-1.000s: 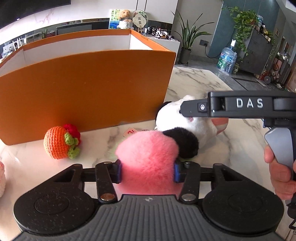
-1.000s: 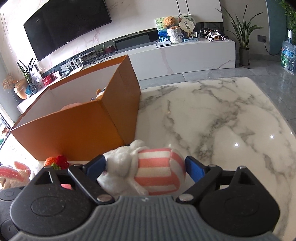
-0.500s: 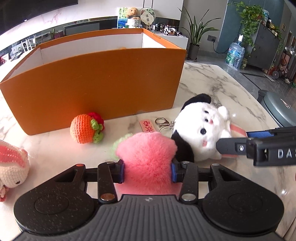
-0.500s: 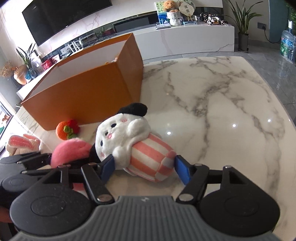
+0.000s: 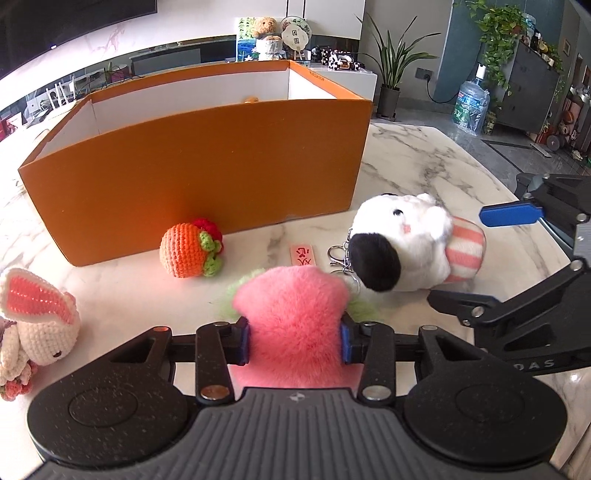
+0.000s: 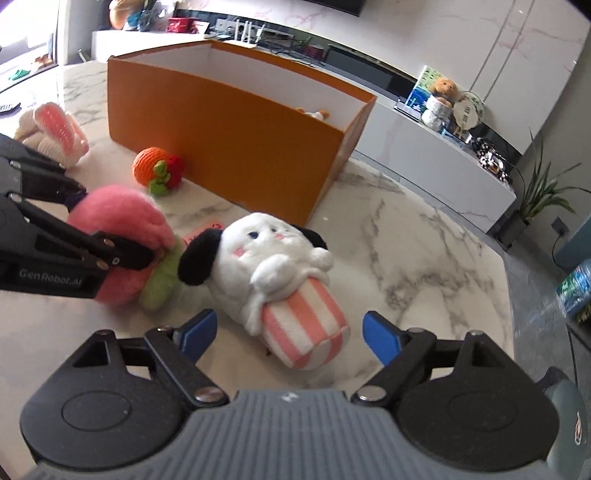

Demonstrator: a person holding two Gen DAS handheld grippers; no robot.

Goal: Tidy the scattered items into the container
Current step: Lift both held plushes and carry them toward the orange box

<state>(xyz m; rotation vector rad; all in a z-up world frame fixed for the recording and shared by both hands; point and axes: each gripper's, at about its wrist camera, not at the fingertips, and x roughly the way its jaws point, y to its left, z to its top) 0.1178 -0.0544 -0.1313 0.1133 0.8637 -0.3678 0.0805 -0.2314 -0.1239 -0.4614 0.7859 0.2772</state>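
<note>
Pink plush (image 5: 291,310): clamped in left gripper (image 5: 293,341); right gripper (image 6: 290,334) opening, straddling untouched striped dog plush (image 6: 280,280); risk: dog's keyring (image 5: 338,254) snagging pink fur on lift.

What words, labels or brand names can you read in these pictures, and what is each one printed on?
"GenRobot.AI": side of the left gripper.
"DAS": right gripper, partly cut off.
Red characters on the pink tag: too blurred to read.
Round sign on the shelf: too small to read.
</note>
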